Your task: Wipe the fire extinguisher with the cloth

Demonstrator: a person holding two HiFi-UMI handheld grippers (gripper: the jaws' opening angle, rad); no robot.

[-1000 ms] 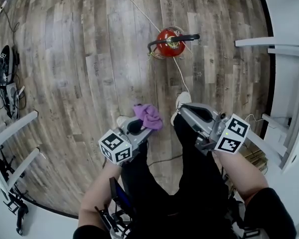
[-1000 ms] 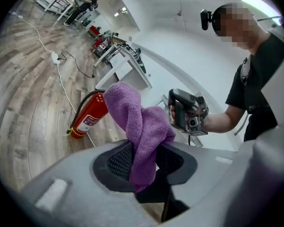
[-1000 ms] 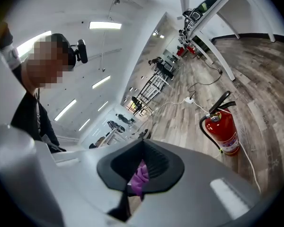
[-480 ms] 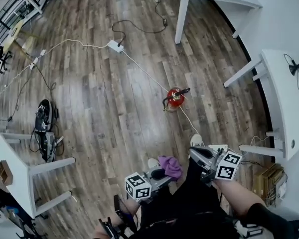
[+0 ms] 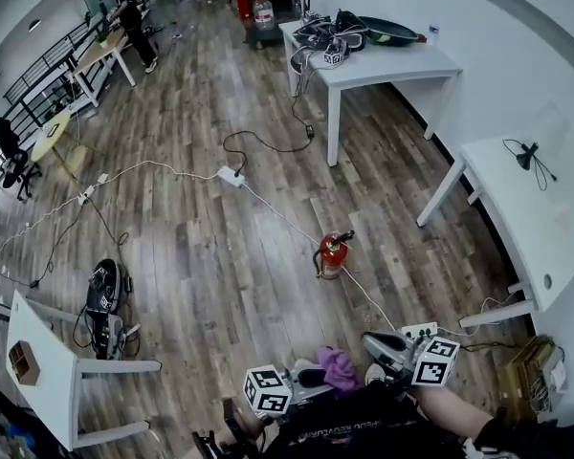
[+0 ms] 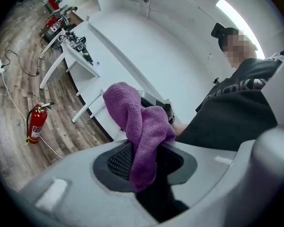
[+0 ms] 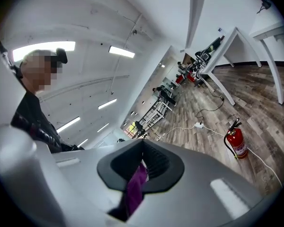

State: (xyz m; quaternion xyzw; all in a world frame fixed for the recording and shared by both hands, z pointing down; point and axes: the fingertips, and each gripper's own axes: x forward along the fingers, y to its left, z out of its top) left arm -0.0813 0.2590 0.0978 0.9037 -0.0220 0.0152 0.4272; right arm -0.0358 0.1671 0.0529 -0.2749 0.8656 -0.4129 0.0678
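Observation:
The red fire extinguisher [image 5: 333,253] [image 6: 36,122] [image 7: 236,143] stands upright on the wooden floor, well ahead of both grippers. A purple cloth [image 5: 337,368] [image 6: 137,122] is bunched between the jaws of my left gripper [image 5: 316,376] [image 6: 144,160], which is shut on it and held about level. My right gripper [image 5: 371,340] [image 7: 143,167] is just right of the cloth, its jaws shut. A strip of purple [image 7: 135,188] shows in their slit. I cannot tell whether it is pinched there. Neither gripper is near the extinguisher.
A white cable with a power strip [image 5: 231,175] runs across the floor past the extinguisher. White tables stand at the back [image 5: 383,60], right [image 5: 526,218] and lower left [image 5: 38,371]. A black device [image 5: 103,295] lies on the floor at left. A person [image 5: 129,12] stands far back.
Both grippers have risen, with the cloth still in the left one. The head view has lifted: the extinguisher now looks small and far off, and much more of the room shows.

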